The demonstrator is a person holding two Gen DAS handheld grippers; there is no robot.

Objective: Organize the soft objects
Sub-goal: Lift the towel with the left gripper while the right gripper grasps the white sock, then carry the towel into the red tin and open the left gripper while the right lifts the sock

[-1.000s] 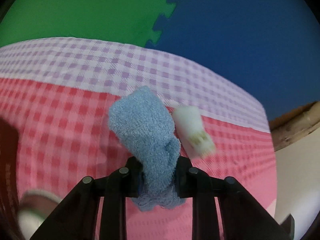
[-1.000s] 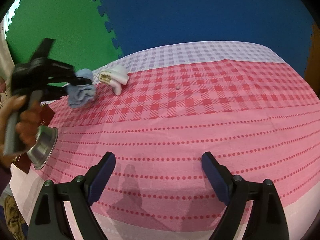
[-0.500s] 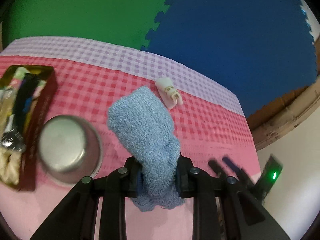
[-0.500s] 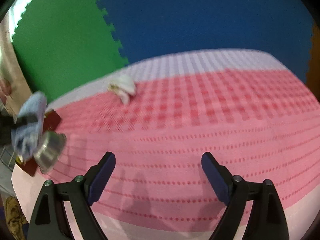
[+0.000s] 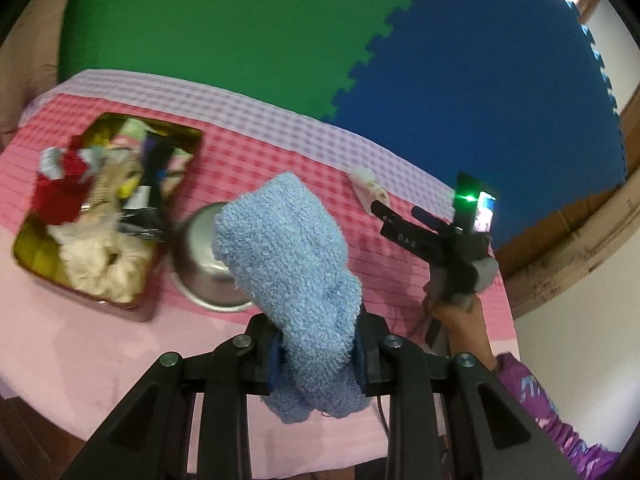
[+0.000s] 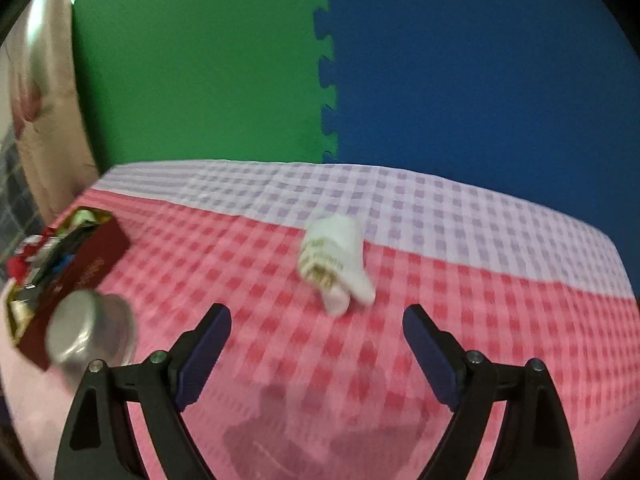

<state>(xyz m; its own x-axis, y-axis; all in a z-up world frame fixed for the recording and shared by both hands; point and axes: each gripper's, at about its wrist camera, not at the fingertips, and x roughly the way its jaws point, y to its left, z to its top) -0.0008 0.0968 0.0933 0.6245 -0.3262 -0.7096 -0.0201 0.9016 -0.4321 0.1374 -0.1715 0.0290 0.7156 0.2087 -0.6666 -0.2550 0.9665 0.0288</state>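
Note:
A fluffy blue sock (image 5: 288, 248) stands up between the pads of my left gripper (image 5: 318, 354), which is shut on its lower part above the pink cloth. A small white sock (image 6: 336, 260) with gold lettering lies on the checked cloth, also seen as the white sock (image 5: 370, 190) in the left wrist view. My right gripper (image 6: 317, 312) is open just short of it, with nothing between its fingers. The left wrist view shows that right gripper (image 5: 396, 210) held by a hand, pointing toward the white sock.
A red tin (image 5: 24, 248) holding several soft items sits at the left; the same tin (image 6: 96, 256) shows in the right wrist view. An upturned steel bowl (image 5: 200, 272) stands beside it, seen again as the bowl (image 6: 90, 332). Green and blue foam mats back the table.
My left gripper has carried the blue sock away from the white sock, bringing tin and bowl into view. My right gripper has swung in close to the white sock, still open.

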